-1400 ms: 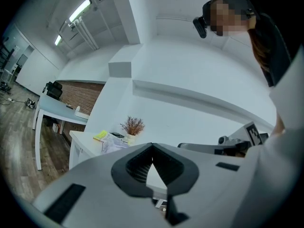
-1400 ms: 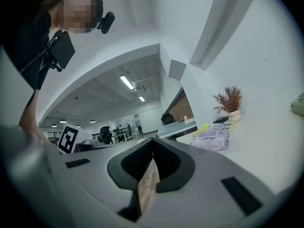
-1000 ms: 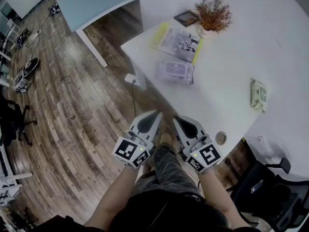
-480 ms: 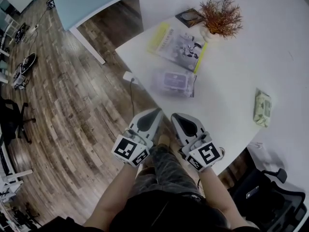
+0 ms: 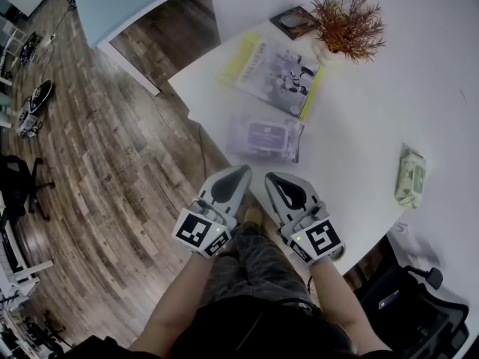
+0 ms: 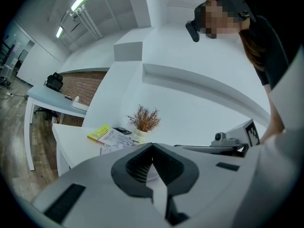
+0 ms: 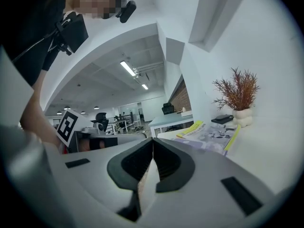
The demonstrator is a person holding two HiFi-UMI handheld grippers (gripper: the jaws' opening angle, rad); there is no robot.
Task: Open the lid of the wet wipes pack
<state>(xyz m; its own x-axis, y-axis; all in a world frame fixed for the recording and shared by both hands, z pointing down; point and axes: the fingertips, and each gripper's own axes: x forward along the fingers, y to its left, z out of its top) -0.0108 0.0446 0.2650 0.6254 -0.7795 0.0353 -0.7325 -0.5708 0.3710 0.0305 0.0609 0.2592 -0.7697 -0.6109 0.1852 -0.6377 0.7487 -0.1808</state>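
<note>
Left gripper (image 5: pixel 242 173) and right gripper (image 5: pixel 272 179) side by side low in the head view, held out over the person's legs (image 5: pixel 258 256) at the near edge of the white worktop (image 5: pixel 359 140), tips angled toward each other but not touching; each gripper view shows its own jaws pressed together with nothing between them, so both are closed and empty; wipes pack (image 5: pixel 264 137), pale purple, lies flat on the worktop close to its near edge, just ahead of both grippers and apart from them, nothing touching it; picture is soft there, but the lid panel on its top looks flat and down; just beyond the pack a magazine (image 5: pixel 278 66) with yellow edges lies at an angle, further back a dry reddish plant (image 5: pixel 347 15) in a white pot with a small dark flat item (image 5: pixel 292 21) beside it; a second, greenish pack (image 5: pixel 411 176) sits well apart near the right edge; wood floor (image 5: pixel 112 163) to the left, a pale blue table (image 5: pixel 127 2) at top left, a black chair (image 5: pixel 408 305) at bottom right
</note>
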